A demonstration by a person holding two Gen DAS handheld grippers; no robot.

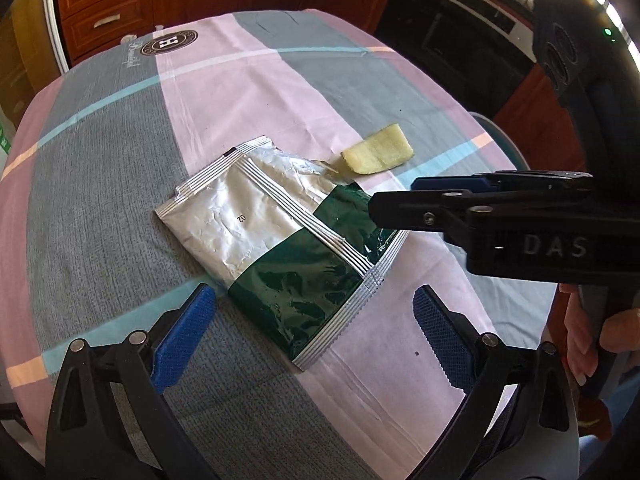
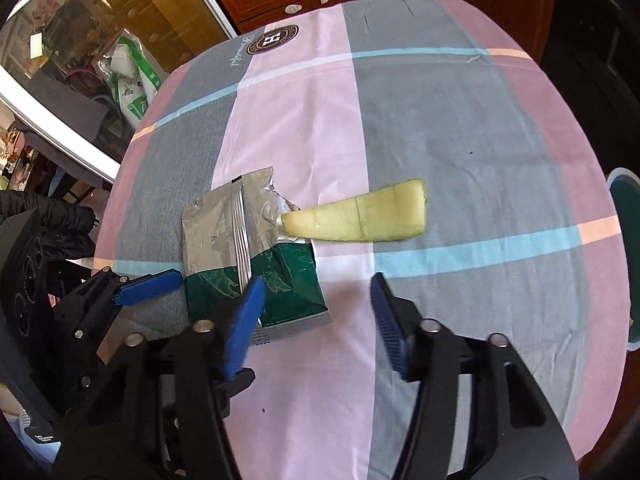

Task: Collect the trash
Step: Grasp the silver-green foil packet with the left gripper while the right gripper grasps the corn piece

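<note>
A torn foil wrapper point(image 1: 256, 224), silver at the far end and dark green at the near end, lies flat on the checked tablecloth point(image 1: 120, 200). Just past its torn end rests a pale yellow-green peel slice point(image 1: 378, 152). My left gripper point(image 1: 312, 300) is open, its blue pads either side of the wrapper's green end without touching it. My right gripper point(image 1: 394, 198) reaches in from the right over the wrapper's right edge. In the right wrist view the right gripper point(image 2: 318, 280) is open with only cloth between its fingers; the wrapper point(image 2: 224, 232) and the peel slice point(image 2: 360, 216) lie ahead of it.
A teal-rimmed container point(image 2: 624, 260) sits beyond the table's right edge. Wooden drawers point(image 1: 104, 12) and a dark oven point(image 1: 460, 32) stand behind the table. Bags point(image 2: 132, 76) lie beside a glass door at the left. A person's hand point(image 1: 580, 344) holds the right gripper.
</note>
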